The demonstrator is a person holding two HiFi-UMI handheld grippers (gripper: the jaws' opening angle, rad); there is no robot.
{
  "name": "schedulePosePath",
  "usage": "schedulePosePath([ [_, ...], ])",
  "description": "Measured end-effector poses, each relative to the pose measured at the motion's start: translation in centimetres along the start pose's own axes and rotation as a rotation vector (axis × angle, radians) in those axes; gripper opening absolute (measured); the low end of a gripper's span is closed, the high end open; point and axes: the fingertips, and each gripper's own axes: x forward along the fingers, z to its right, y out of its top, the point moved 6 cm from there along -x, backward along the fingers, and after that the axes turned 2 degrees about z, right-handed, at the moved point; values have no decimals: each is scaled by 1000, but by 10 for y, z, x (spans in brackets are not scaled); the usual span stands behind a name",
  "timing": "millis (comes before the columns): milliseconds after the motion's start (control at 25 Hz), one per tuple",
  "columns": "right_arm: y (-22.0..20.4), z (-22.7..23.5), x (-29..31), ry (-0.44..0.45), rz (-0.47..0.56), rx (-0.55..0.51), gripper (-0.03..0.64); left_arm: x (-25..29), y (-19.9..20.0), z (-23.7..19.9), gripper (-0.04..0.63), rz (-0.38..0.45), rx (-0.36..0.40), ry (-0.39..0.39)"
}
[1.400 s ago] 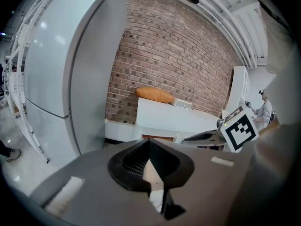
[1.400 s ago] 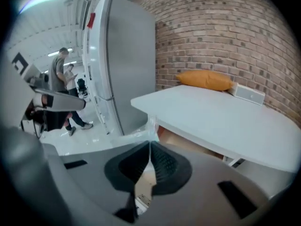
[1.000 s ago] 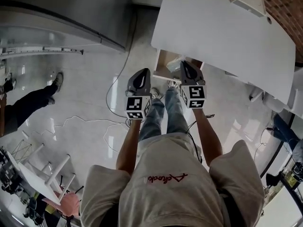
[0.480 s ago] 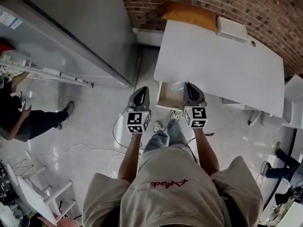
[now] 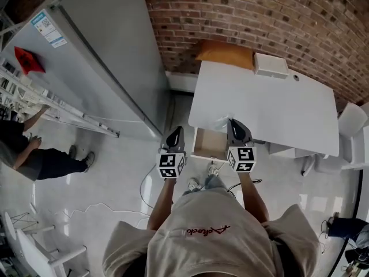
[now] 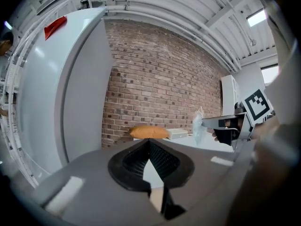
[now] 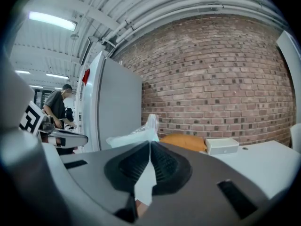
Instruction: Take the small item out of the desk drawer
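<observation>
Crinkly clear plastic packet [image 7: 140, 133] pinched in right hand-held gripper [image 7: 150, 146].

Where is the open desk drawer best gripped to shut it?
Probably its front panel's top edge, coming from the person's side with the free left gripper. The drawer stands pulled out toward the person from under the desk, so that edge is exposed; the right gripper holds a clear packet.

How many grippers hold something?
1: the right gripper, at the desk's front edge, pinches a clear bag. The left gripper, left of the drawer, is empty.
</observation>
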Motion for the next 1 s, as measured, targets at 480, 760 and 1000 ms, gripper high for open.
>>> schedulePosePath([
  [480, 35, 10, -9, -52, 87, -7, 17, 1, 37, -9, 9, 74, 38, 1],
  [760, 39, 8, -6, -72, 105, 2, 17, 3, 47, -16, 9, 101, 30, 2],
  [1000, 37, 8, -2, -87, 103, 9, 17, 5, 50, -20, 9, 99, 43, -4],
])
